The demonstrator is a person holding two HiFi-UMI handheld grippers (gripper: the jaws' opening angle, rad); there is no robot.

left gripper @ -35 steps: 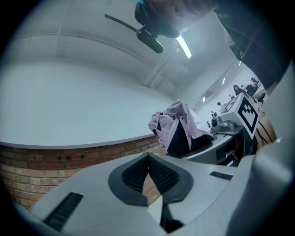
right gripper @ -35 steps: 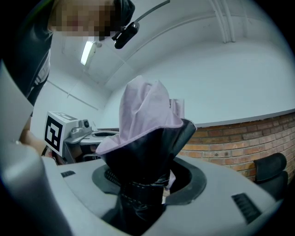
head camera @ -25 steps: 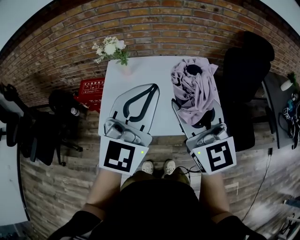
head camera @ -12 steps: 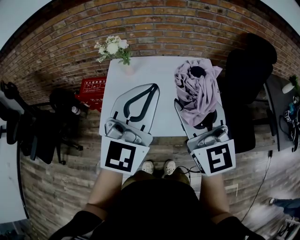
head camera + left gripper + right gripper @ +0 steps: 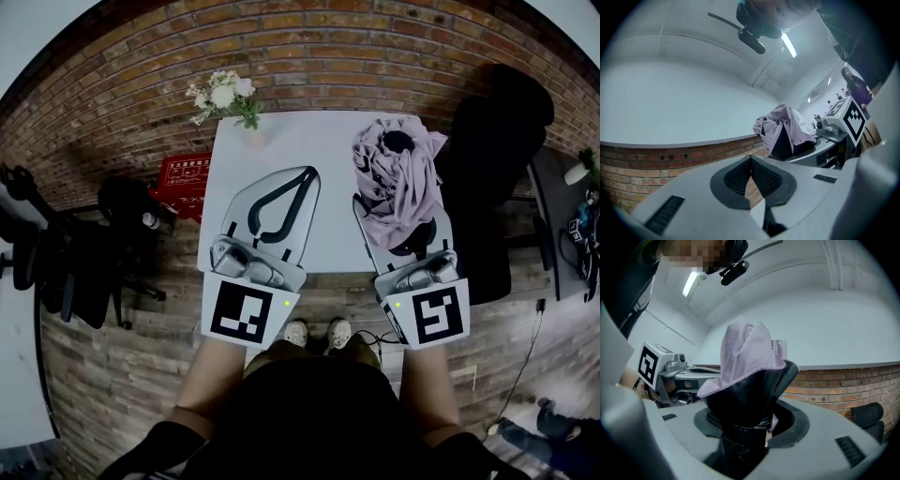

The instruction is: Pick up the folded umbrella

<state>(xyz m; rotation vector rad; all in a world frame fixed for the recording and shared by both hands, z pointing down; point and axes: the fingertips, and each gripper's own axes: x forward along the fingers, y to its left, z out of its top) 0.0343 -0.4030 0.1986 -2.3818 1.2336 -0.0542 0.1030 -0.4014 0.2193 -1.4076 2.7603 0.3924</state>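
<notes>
Head view, L to R: a red crate sits on the floor left of the white table, w/ a small bunch of flowers at the table's far-left corner. The left gripper is over the table's near-left part, jaws together at the tips, nothing between them. The folded umbrella, lilac outside & black inside, loosely bunched, is over the table's right side. Its black strapped end is clamped in the right gripper, w/ fabric fanning out past the jaws. The umbrella looks lifted off the tabletop, tho no view really settles that. A black office chair stands just right of the table.
</notes>
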